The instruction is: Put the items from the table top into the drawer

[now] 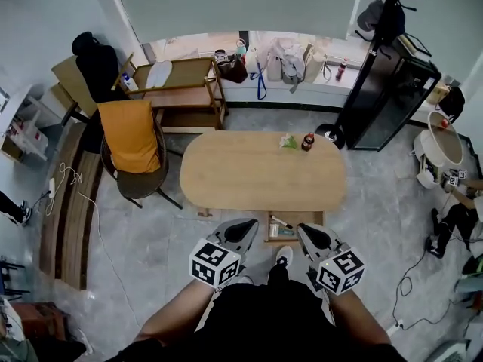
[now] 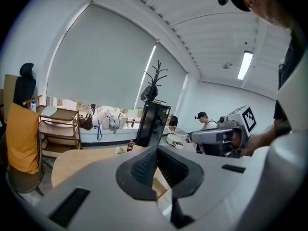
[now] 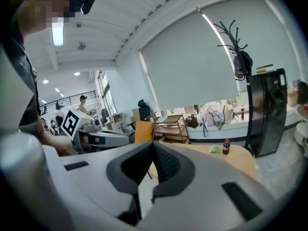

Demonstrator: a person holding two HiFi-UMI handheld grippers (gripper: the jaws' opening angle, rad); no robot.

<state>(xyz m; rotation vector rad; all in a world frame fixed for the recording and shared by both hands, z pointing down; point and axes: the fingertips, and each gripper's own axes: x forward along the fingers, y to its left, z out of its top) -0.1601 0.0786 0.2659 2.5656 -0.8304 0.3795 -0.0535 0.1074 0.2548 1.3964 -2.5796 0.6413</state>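
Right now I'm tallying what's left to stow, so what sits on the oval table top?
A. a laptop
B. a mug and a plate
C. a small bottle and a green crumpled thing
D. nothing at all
C: the head view shows a small bottle and a green crumpled thing side by side near the far edge of the table.

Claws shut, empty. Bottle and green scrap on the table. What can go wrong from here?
The bottle stands upright near the table's far edge: a glancing touch may topple it or knock it off. The green scrap lies right beside it, so one grasp could disturb both. The open drawer already holds things, leaving less room.
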